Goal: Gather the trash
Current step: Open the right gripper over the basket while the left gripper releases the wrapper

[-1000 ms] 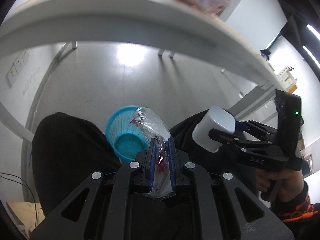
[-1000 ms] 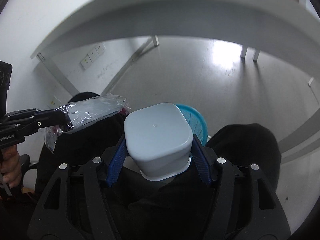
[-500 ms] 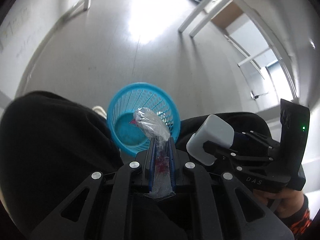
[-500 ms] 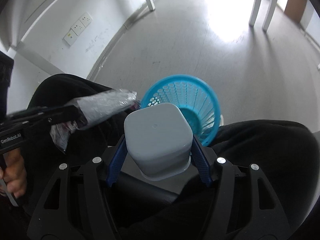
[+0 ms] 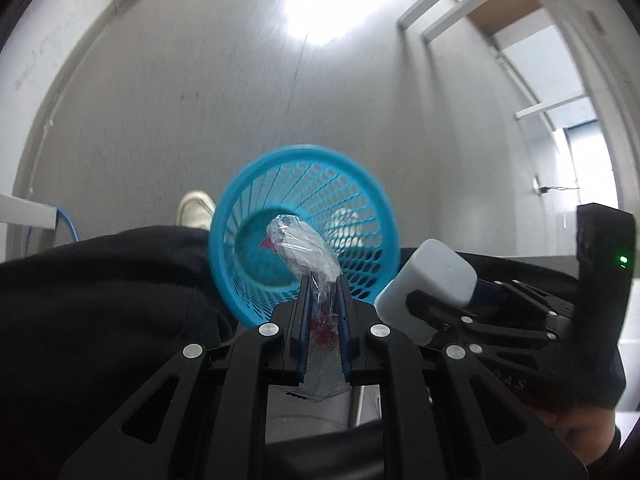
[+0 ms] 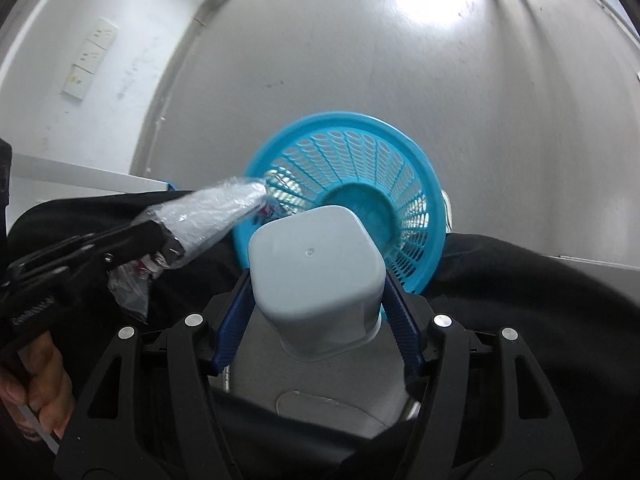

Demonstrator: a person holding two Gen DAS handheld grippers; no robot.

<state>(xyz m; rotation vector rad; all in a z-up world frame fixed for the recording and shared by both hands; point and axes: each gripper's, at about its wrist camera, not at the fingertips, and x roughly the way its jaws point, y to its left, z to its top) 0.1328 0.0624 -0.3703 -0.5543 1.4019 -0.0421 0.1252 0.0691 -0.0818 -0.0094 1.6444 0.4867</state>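
Both of your hands have dropped since the earlier frames: the table edge that filled the top of each view is gone, and the blue basket (image 5: 304,232) now sits large in the middle, standing on the grey floor (image 5: 240,80) between your dark-trousered legs.

Your left gripper (image 5: 323,284) has its fingers nearly together, pinching a crinkled clear plastic wrapper (image 5: 304,248) with red print; the wrapper's free end hangs over the basket's opening. Your right gripper (image 6: 316,280) has its fingers spread around a pale grey plastic cup (image 6: 316,268), held bottom-forward, with the blue pads pressed on its sides; the cup overlaps the basket's near rim.

From the left wrist you see a white shoe (image 5: 196,208) beside the basket and the right gripper side-on with a green light (image 5: 623,259) glowing. Only the right wrist shows wall sockets (image 6: 90,58), your bare left hand (image 6: 32,384) on its handle, and the wrapper's tail trailing behind the left fingers.
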